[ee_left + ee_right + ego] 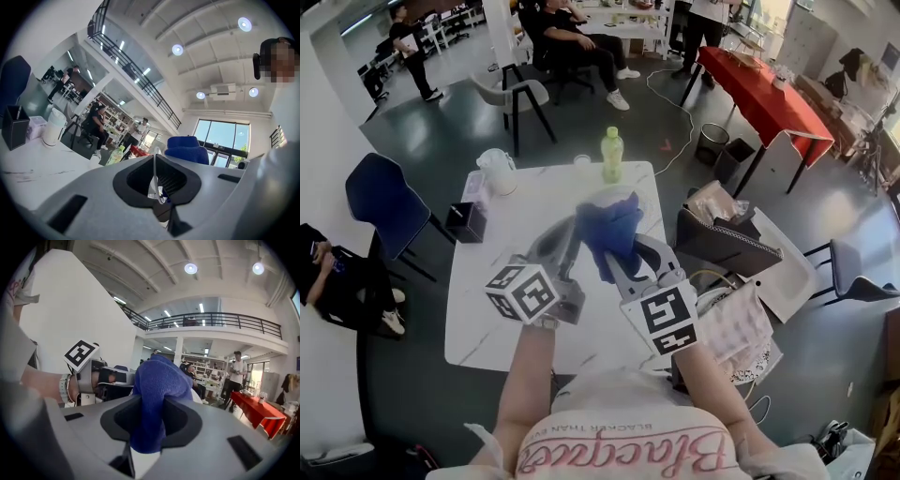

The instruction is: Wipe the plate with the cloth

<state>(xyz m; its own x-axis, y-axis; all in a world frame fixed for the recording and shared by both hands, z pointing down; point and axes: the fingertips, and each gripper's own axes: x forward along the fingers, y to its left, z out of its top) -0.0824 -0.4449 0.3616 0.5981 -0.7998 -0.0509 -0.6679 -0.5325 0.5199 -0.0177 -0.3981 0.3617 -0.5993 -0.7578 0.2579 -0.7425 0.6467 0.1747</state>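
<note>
Both grippers hang above the white marble table (487,309). My left gripper (572,225) (157,185) is shut on the rim of a white plate (154,168), which shows edge-on between its jaws. In the head view only a pale piece of the plate (602,195) shows above the cloth. My right gripper (628,253) (150,427) is shut on a bunched blue cloth (609,230) (157,390). The cloth lies against the plate (198,397) and covers most of it. From the left gripper view the cloth (187,149) shows just past the plate. The left gripper (115,377) sits close at the left of the right gripper view.
On the table's far side stand a green bottle (612,155), a small cup (582,160), a white jug (497,171) and a black box (467,222). A blue chair (384,202) is at the left, an open bag (722,234) at the right. People sit and stand farther off.
</note>
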